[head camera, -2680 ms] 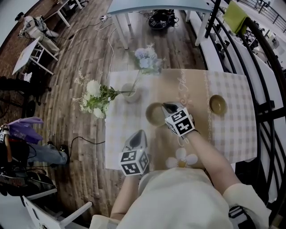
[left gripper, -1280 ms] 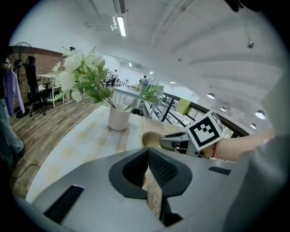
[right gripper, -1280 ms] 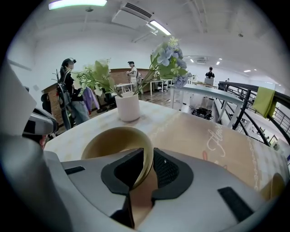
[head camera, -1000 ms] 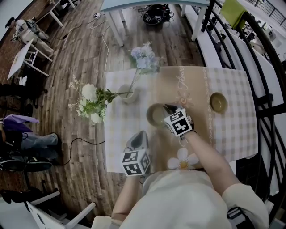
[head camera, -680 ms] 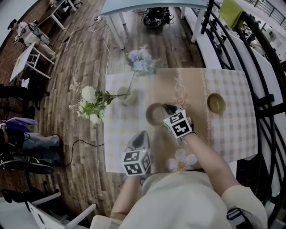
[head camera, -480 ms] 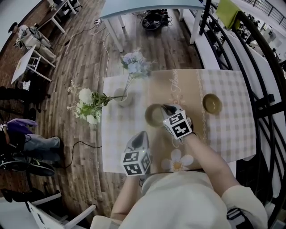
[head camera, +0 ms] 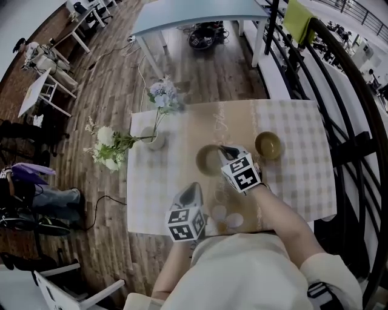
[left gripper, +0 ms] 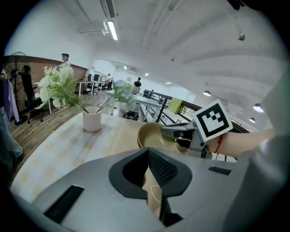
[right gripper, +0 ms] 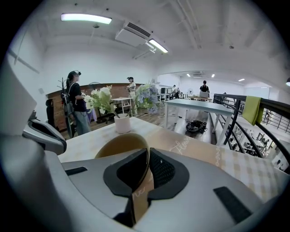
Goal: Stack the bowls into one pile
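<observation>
A tan bowl (head camera: 208,160) hangs tilted over the middle of the table cloth (head camera: 303,175), with my right gripper (head camera: 225,150) shut on its near right rim. In the right gripper view the rim of the bowl (right gripper: 118,146) runs between the pads of the right gripper (right gripper: 147,158). A second, smaller tan bowl (head camera: 268,145) sits on the cloth just to the right. My left gripper (head camera: 193,187) hovers near the table's front edge, shut and holding nothing. From the left gripper (left gripper: 148,153) view, the held bowl (left gripper: 152,135) and the right gripper (left gripper: 181,132) lie ahead.
A white vase (head camera: 155,141) with white flowers (head camera: 104,145) and blue flowers (head camera: 161,94) stands at the table's left. A black railing (head camera: 348,103) runs along the right. A blue-grey table (head camera: 194,12) stands behind. People (right gripper: 76,102) stand far off.
The right gripper has carried the held bowl rightward across the cloth, closer to the second bowl. The head view has shifted. The left gripper has stayed near the front edge.
</observation>
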### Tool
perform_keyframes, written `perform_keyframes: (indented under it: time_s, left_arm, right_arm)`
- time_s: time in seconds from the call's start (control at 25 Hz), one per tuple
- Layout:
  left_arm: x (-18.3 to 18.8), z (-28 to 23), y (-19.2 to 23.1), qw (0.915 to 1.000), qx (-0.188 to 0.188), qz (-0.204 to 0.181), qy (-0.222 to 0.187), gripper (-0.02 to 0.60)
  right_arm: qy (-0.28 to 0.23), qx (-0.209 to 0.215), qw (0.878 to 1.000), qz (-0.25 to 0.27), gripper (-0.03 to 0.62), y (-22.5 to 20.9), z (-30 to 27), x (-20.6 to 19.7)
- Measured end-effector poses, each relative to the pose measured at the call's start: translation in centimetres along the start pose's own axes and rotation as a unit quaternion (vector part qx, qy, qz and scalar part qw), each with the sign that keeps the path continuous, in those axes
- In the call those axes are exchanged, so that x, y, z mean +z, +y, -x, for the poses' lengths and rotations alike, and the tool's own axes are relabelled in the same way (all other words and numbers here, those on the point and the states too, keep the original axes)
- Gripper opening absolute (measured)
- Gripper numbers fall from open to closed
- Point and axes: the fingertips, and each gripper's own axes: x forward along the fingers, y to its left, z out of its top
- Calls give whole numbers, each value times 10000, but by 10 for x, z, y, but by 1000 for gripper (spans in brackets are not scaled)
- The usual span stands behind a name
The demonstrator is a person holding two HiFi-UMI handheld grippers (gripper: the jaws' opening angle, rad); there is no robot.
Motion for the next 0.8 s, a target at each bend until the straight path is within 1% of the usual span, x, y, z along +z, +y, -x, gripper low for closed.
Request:
perform_keyframes:
  time_s: [0.4,0.8]
  left_arm:
    - [5,-9,-58,9999,-39,-128,-97,5]
    - [-7,-21,-103,9999,58,-59,-126,5]
  right_arm:
    - [-168,-20,9999,-15,17,-39,42,-1]
    - [-248,18,9997,89,17,-77,69,-12]
